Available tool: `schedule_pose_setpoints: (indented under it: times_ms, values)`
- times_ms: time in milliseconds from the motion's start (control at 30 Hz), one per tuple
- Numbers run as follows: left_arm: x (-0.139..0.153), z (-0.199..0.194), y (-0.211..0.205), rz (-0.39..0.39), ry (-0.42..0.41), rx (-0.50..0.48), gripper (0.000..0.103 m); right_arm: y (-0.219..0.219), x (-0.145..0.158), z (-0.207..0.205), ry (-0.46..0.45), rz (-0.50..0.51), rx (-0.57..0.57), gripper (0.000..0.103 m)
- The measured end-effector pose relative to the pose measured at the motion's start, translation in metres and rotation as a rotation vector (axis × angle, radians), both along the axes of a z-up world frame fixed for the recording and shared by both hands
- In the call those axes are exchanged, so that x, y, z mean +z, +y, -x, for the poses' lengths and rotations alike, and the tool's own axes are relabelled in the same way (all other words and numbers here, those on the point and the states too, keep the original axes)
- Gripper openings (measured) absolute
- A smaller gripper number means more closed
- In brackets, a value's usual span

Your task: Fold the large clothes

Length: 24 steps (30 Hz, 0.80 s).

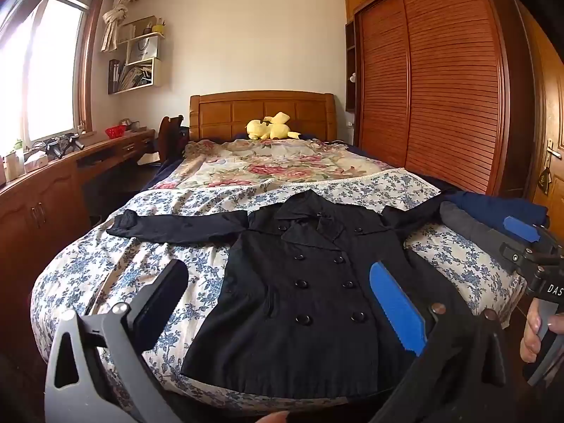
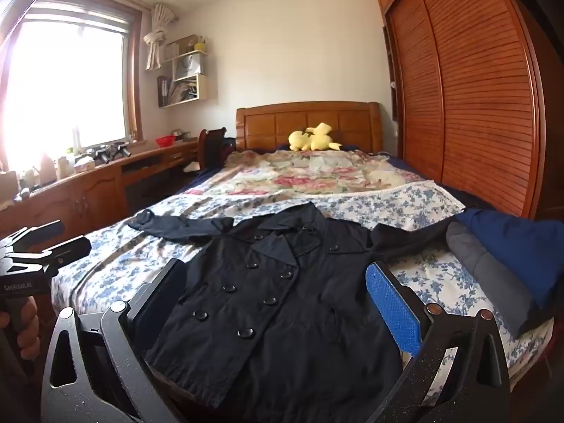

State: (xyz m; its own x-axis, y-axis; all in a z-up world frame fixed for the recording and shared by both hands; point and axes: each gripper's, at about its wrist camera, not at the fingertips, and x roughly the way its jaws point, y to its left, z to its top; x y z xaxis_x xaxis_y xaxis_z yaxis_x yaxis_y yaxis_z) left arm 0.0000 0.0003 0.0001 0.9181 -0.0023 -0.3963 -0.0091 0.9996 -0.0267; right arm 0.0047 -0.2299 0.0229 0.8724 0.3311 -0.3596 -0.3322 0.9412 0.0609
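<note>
A black double-breasted coat [image 1: 299, 282] lies face up and spread flat on the blue-flowered bed cover [image 1: 148, 264], collar away from me, both sleeves stretched out sideways. It also shows in the right wrist view [image 2: 275, 299]. My left gripper [image 1: 278, 296] is open and empty, held above the coat's lower half. My right gripper [image 2: 275, 296] is open and empty, held above the coat's hem; it also shows at the right edge of the left wrist view [image 1: 528, 243]. The left gripper's body shows at the left edge of the right wrist view [image 2: 35, 257].
A folded blue and grey garment [image 2: 511, 261] lies on the bed's right edge, over the coat's right sleeve end. A yellow plush toy [image 1: 269, 127] sits by the wooden headboard. A wardrobe [image 1: 440, 88] stands on the right, a long desk [image 1: 53, 176] on the left.
</note>
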Motion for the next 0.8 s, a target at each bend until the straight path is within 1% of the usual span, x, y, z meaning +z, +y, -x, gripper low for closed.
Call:
schedule_pose_setpoints:
  times_ms: [233,267,300,333,433,500,800]
  values:
    - [0.0003,-0.0023,-0.0017,0.002,0.0,-0.001,0.103,-0.0019,-0.0052,-0.0036,-0.004,0.013,-0.003,0.103]
    - [0.0005,-0.0027,-0.002,0.001,-0.001,-0.001,0.103,0.002,-0.0001,0.0022,-0.013,0.015,0.001,0.103]
    - [0.0009,-0.0029,-0.0024,0.0,-0.003,-0.001,0.103,0.0017,0.0001,0.0021,-0.013,0.013,0.001,0.103]
    - [0.0009,0.0051,-0.0031,-0.001,-0.008,0.003,0.103,0.0029,0.0005,0.0024,-0.014,0.012,0.001,0.103]
    - [0.0013,0.0056,-0.0042,-0.001,-0.01,0.005,0.103,0.0079,0.0018,0.0034,-0.014,0.013,0.0,0.103]
    - [0.0009,0.0061,-0.0028,0.0,-0.012,0.006,0.103,0.0015,-0.0006,0.0027,-0.013,0.007,0.003,0.103]
    - [0.0023,0.0068,-0.0028,-0.003,-0.015,0.008,0.103,0.0029,-0.0003,0.0029,-0.012,0.004,0.002,0.103]
